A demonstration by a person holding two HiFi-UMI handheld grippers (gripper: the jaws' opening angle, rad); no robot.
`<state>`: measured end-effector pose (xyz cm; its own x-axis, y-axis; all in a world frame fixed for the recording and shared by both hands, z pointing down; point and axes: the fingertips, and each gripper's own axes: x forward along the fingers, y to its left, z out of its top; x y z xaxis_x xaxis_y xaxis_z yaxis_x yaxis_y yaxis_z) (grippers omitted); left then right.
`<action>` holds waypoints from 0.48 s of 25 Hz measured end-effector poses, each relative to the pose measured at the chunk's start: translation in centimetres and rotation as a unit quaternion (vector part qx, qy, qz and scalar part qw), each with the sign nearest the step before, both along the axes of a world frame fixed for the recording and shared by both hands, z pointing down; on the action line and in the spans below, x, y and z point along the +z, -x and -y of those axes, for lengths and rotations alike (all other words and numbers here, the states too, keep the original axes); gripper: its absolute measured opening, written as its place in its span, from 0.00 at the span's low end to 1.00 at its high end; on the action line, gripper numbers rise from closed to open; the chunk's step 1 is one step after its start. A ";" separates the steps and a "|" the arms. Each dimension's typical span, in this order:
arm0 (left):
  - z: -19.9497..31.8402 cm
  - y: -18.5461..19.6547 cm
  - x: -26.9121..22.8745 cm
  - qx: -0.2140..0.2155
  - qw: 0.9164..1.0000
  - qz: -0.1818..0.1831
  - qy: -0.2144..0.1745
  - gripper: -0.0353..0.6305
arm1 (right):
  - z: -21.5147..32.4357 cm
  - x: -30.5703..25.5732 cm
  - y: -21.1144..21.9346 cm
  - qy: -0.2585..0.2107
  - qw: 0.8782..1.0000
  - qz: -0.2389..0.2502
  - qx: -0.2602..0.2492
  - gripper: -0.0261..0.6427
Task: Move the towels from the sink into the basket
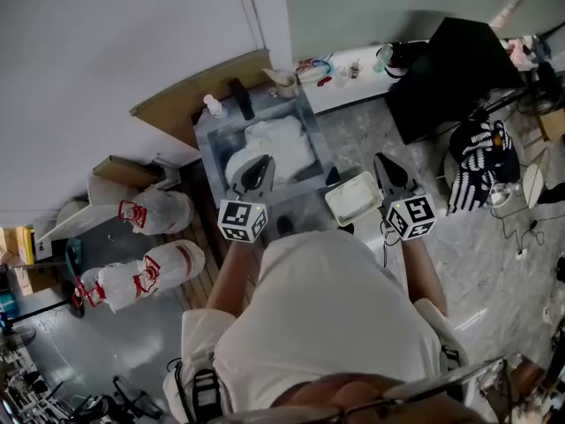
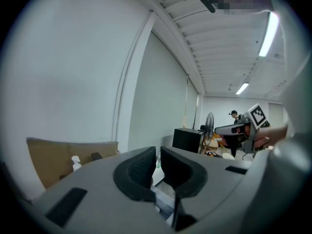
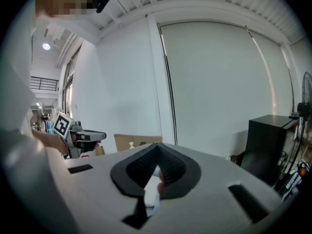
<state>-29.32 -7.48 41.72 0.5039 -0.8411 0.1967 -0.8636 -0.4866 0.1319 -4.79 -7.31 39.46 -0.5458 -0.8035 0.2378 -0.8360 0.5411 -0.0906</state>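
Towels [image 1: 278,140] fill sink [image 1: 210,148], basket [image 1: 353,200] just beside; cardboard [image 1: 190,95], bottle [image 1: 212,104] behind.

Room clutter
Cardboard sheet [image 1: 190,95] against wall [image 1: 106,51], pump bottle [image 1: 212,105] just beside; black cabinet [image 1: 450,69] at right; red-tied white sacks [image 1: 159,210] at left.

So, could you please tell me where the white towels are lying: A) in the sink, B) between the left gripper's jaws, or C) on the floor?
A: the head view shows the towels heaped inside the sink, while the left gripper is shut on nothing.
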 end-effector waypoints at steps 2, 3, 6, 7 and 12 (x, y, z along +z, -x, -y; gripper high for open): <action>0.1 0.0 0.2 0.002 1.000 0.001 0.001 0.10 | 0.1 0.2 0.0 0.003 1.000 0.004 -0.001 0.03; 0.2 0.0 0.4 0.003 1.000 0.002 0.002 0.10 | 0.1 0.3 0.1 0.004 1.000 0.004 -0.001 0.03; 0.5 0.0 1.4 0.006 1.000 0.012 0.009 0.10 | 0.1 0.8 0.1 0.010 1.000 0.004 0.000 0.03; 0.7 0.1 1.8 0.008 1.000 0.017 0.013 0.10 | 0.2 1.0 0.2 0.012 1.000 0.004 0.000 0.03; 2.0 0.1 5.0 0.028 0.998 0.040 0.040 0.10 | 0.8 3.1 0.7 0.030 1.000 -0.003 0.003 0.03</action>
